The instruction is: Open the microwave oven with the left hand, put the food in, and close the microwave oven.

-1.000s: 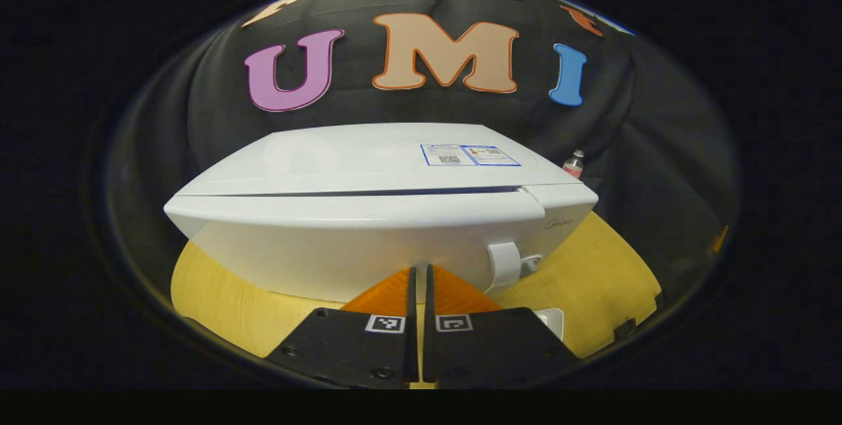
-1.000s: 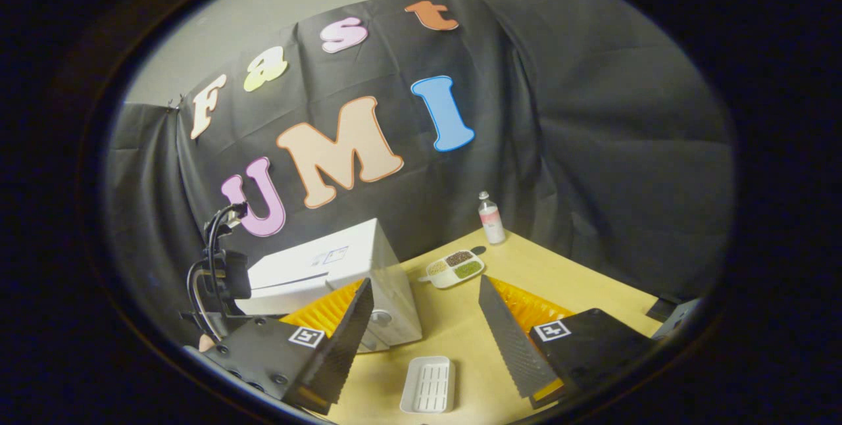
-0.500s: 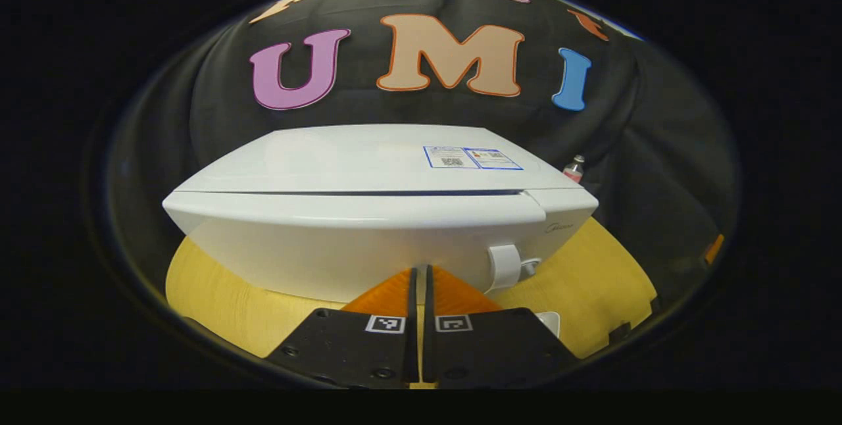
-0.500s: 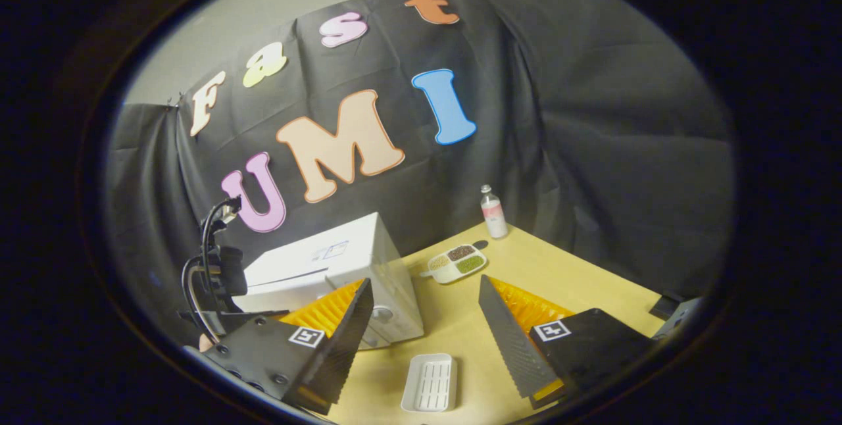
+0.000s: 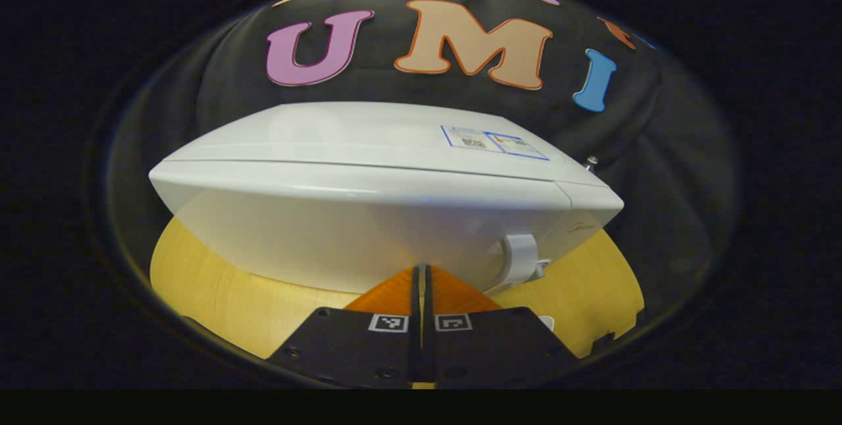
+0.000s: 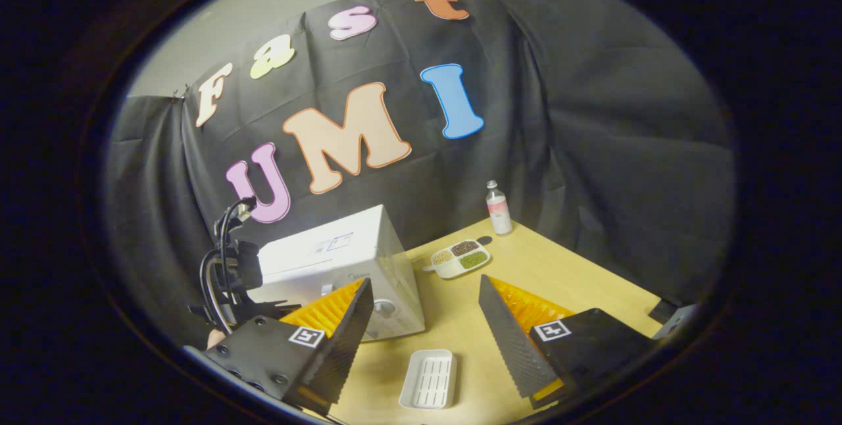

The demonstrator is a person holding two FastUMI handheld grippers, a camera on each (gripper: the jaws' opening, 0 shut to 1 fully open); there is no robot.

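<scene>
Microwave oven (image 5: 368,214), white, stands on the wooden surface (image 5: 217,293) toward its left side, its back to the black cloth wall. In the left gripper view its door fills the middle, seen slightly turned, with a white handle (image 5: 520,260) at the door's right edge and a small label on the top panel. The left hand-held gripper (image 5: 421,280) has its two fingers pressed together with only a thin slit between them and nothing held; the tips sit right at the lower part of the door, just left of the handle, though actual contact cannot be told.

In the right gripper view the oven (image 6: 355,267) appears with its door closed, and the left hand-held gripper, with its cables, hangs in front of it (image 6: 230,280). The right hand-held gripper (image 6: 421,320) is held higher and farther back, its fingers (image 6: 506,333) spread wide apart and empty. Below them on the surface (image 6: 579,280) lies a white slotted tray (image 6: 429,379), near the oven's front corner. Farther back rests a divided dish (image 6: 459,259) holding portions of food, just right of the oven, and a small bottle (image 6: 498,208) stands upright beyond it near the wall.
</scene>
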